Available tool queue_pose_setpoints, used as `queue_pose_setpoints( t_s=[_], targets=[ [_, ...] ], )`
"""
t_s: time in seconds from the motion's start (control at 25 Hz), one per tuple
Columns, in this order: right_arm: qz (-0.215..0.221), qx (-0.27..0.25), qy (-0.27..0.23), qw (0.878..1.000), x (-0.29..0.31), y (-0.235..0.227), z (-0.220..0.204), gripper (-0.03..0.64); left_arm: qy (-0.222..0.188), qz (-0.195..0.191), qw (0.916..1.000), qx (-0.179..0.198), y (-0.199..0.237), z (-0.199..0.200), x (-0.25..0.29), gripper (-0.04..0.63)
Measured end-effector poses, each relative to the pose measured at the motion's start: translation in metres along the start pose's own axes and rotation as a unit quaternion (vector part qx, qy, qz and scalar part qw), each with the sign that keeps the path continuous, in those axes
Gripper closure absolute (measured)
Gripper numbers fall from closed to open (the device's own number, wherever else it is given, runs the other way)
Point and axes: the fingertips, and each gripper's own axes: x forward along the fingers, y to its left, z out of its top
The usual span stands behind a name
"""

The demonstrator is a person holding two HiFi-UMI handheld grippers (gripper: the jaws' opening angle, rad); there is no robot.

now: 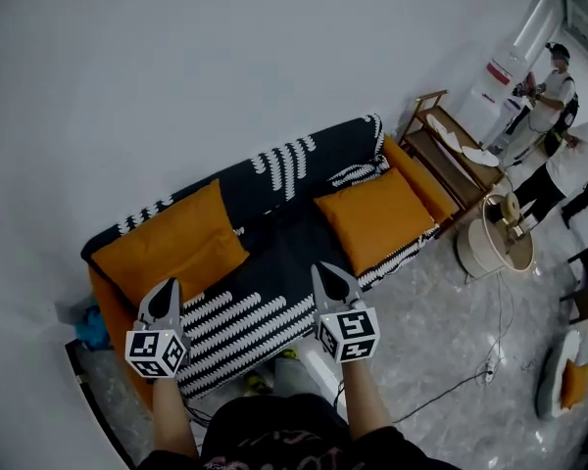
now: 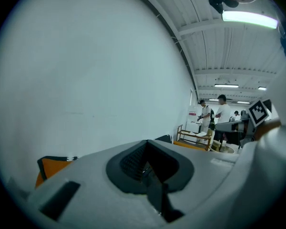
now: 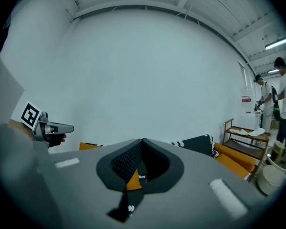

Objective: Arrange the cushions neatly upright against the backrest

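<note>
1. Grey plastic, closest: L gripper (image 1: 167,288) and R gripper (image 1: 326,276) are held level in front of the person. Both have jaws pressed together w/ nothing between them. The gripper views agree: pads meet, and only a bit of sofa shows past them. Prob. a ready pose, nothing picked up yet.
2. Cubes (image 1: 157,352) on each gripper carry black/white square markers only, no letters or nos.
3. Sofa (image 1: 240,323) sits just ahead and below, seat under a black-white striped cover. Both tips point at mid-seat, so the approach looks lined up.
4. R cushion (image 1: 377,218), orange, lies flat on the seat near the right arm, apart from the backrest (image 1: 294,164). It's not upright, so I'd say it needs standing up & pushing back.
5. L cushion (image 1: 167,243), orange, is at the left end and seems to lean on the backrest. An edge runs across it, so can't tell if it's one or two, or how upright.
6. Backrest is draped w/ a dark throw w/ white dashes. Its mid & right parts have no cushion against them, which is where they belong.
7. Farther right: a wood shelf (image 1: 449,137), then people (image 1: 554,91) standing, not involved.
8. Writing: a red label (image 1: 499,71) on a white unit near them is too small to read. No brand seen elsewhere.
</note>
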Motion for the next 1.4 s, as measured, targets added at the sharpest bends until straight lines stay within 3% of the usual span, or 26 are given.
queue_pose_setpoints(
  t_s=[0.28, 0.52, 0.76, 0.92, 1.12, 1.4],
  targets=[
    [-0.048, 0.000, 0.010, 0.999, -0.044, -0.055, -0.019, 0.609, 0.003, -0.075, 0.9969, -0.025, -0.066, -0.011, 0.042, 0.595],
    [-0.108, 0.037, -0.003, 0.993, -0.075, -0.128, -0.023, 0.609, 0.016, -0.137, 0.9904, 0.004, -0.138, -0.011, 0.097, 0.595],
    [-0.154, 0.073, -0.009, 0.985, -0.121, -0.234, -0.044, 0.609, 0.046, -0.206, 0.9766, 0.043, -0.264, -0.023, 0.174, 0.595],
    [-0.181, 0.105, -0.016, 0.978, -0.157, -0.326, -0.059, 0.609, 0.064, -0.230, 0.9690, 0.064, -0.358, -0.033, 0.226, 0.595],
    [-0.180, 0.105, -0.018, 0.978, -0.185, -0.419, -0.059, 0.609, 0.063, -0.253, 0.9618, 0.084, -0.464, -0.036, 0.281, 0.595],
    [-0.193, 0.095, -0.007, 0.976, -0.199, -0.515, -0.062, 0.609, 0.071, -0.258, 0.9608, 0.072, -0.541, -0.048, 0.345, 0.595]
  ],
)
